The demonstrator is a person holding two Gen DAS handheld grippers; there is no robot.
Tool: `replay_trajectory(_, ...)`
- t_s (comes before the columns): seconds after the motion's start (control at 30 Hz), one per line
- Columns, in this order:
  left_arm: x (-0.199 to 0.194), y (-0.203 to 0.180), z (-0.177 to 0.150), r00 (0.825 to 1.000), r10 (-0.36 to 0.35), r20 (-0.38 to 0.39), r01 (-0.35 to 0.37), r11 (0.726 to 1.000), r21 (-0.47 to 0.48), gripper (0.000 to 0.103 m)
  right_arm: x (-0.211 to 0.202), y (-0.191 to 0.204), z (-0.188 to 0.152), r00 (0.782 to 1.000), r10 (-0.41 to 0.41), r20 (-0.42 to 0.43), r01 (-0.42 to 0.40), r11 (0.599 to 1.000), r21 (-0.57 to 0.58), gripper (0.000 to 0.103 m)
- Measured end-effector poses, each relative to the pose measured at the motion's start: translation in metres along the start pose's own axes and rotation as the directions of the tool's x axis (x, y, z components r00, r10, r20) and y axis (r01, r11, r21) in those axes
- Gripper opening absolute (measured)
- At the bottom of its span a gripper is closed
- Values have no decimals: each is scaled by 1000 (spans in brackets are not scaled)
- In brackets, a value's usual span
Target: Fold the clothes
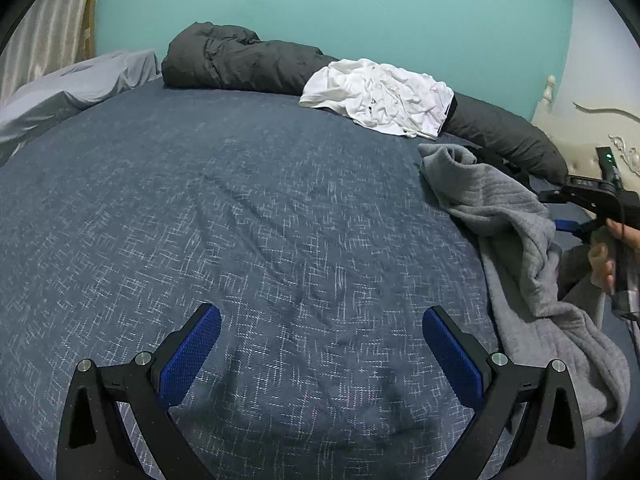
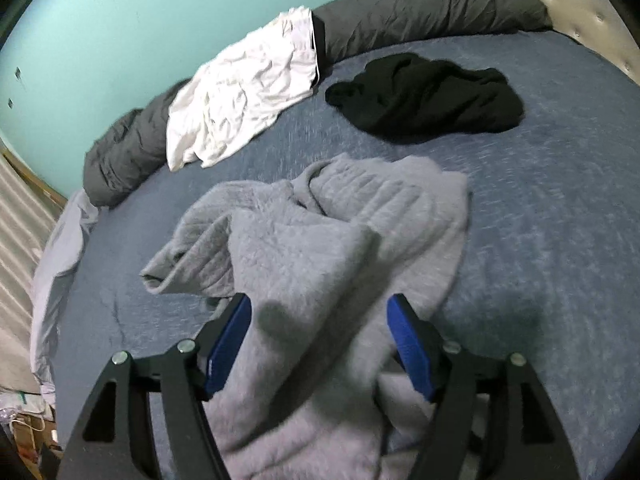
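Three garments lie on the blue bedspread (image 1: 240,220), none of them folded flat.

Left wrist view: the left gripper (image 1: 322,344) hangs over bare bedspread, fingers wide apart and holding nothing. The grey sweater (image 1: 516,232) lies crumpled to the right of it, running along the bed's near right side. A white garment (image 1: 380,96) is draped, wrinkled, over the dark rolled duvet (image 1: 240,60) beyond the sweater. A hand (image 1: 612,248) holds the right gripper's body just past the sweater. Broad open bedspread lies left of the sweater, room enough to spread it.

Right wrist view: the right gripper (image 2: 320,340) stands with fingers apart on either side of a sweater fold; the cloth seems to lie between them unclamped, though blur makes this uncertain. A black garment (image 2: 428,92) is bunched beyond the sweater, near the padded headboard (image 2: 592,4). Remaining, by judgement: flattening and folding all three.
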State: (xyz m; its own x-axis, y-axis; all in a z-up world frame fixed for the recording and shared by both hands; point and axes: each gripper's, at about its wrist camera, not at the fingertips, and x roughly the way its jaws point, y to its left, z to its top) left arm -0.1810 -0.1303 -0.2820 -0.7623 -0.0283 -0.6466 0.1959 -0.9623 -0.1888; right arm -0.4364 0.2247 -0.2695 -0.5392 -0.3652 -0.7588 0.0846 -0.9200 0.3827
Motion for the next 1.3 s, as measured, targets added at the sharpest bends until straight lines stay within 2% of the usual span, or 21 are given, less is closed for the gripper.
replay_trajectory(0.03, 0, 1, 0, 1000, -1, -2, 1, 1000, -1, 103, 4, 5, -2, 1000, 10, 1, -10, 1000, -18, 62)
replay_trajectory(0.07, 0, 1, 0, 1000, -2, -3, 2, 1000, -4, 103, 8, 10, -3, 1000, 21, 1, -21, 999, -36, 42)
replay_trajectory(0.17, -4, 2, 0, 1000, -2, 4, 2, 1000, -14, 103, 8, 34, -13, 998, 52, 19, -49, 988, -148, 12)
replay_trajectory(0.27, -8, 1, -2, 1000, 3, 11, -3, 1000, -9, 103, -7, 66, -30, 991, 133, 18, -123, 956, -266, 8)
replay_trajectory(0.37, -15, 3, -4, 1000, 4, 18, -4, 1000, -8, 103, -24, 104, -51, 975, 221, -21, -213, 906, -366, 7)
replay_trajectory(0.47, -26, 6, -4, 999, 6, 37, -5, 1000, -11, 103, -36, 136, -84, 957, 279, -81, -287, 865, -412, 7)
replay_trajectory(0.63, -37, 12, -5, 998, 18, 55, -17, 1000, -15, 103, -38, 136, -130, 931, 338, -141, -366, 873, -324, 7)
replay_trajectory(0.7, -39, 15, -7, 998, 24, 51, -23, 1000, -22, 103, -36, 134, -146, 931, 328, -160, -363, 876, -317, 7)
replay_trajectory(0.77, -40, 17, -7, 999, 26, 48, -25, 999, -21, 103, -36, 131, -157, 942, 298, -156, -334, 883, -329, 10)
replay_trajectory(0.83, -41, 16, -7, 999, 29, 46, -28, 999, -19, 103, -40, 124, -164, 959, 248, -135, -280, 902, -328, 12)
replay_trajectory(0.9, -40, 13, -6, 999, 26, 45, -25, 1000, -15, 103, -48, 116, -167, 968, 226, -111, -250, 919, -306, 13)
replay_trajectory(0.93, -39, 12, -5, 999, 23, 44, -22, 1000, -13, 103, -55, 109, -168, 971, 222, -84, -237, 924, -299, 17)
replay_trajectory(0.97, -38, 10, -5, 999, 19, 43, -18, 1000, -11, 103, -62, 102, -168, 974, 219, -53, -225, 930, -291, 30)
replay_trajectory(1.03, -35, 5, -3, 999, 8, 38, -8, 1000, -1, 103, -78, 88, -168, 977, 212, 8, -202, 940, -275, 48)
replay_trajectory(1.07, -34, 2, -3, 999, 2, 34, -2, 1000, 6, 103, -85, 81, -168, 977, 208, 38, -190, 945, -266, 52)
replay_trajectory(1.17, -31, -10, -3, 999, -25, 24, 25, 999, 28, 103, -108, 60, -169, 973, 192, 129, -157, 958, -238, 53)
replay_trajectory(1.3, -27, -27, 0, 998, -66, 5, 66, 997, 47, 103, -139, 32, -169, 955, 165, 247, -117, 974, -196, 57)
